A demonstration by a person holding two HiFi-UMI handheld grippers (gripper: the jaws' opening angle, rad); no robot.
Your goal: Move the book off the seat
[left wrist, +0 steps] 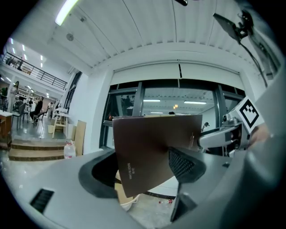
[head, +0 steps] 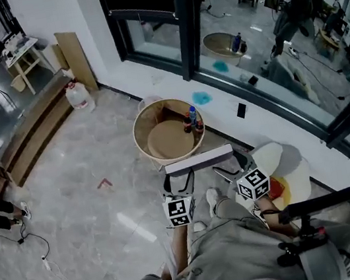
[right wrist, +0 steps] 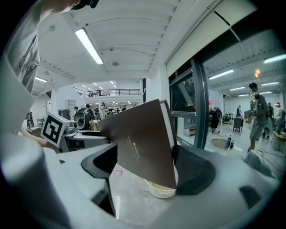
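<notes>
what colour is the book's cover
Dark brown; the book shows best in the left gripper view.

Book [right wrist: 143, 138] gripped in the right claw [right wrist: 138, 163], clear of the floor [right wrist: 127, 197].
Its brown cover faces us, tilted, with the white page edges against the right-hand pad. Below it a pale round tub [right wrist: 161, 191] sits on the grey floor; a window [right wrist: 203, 103] stands to the right.
</notes>
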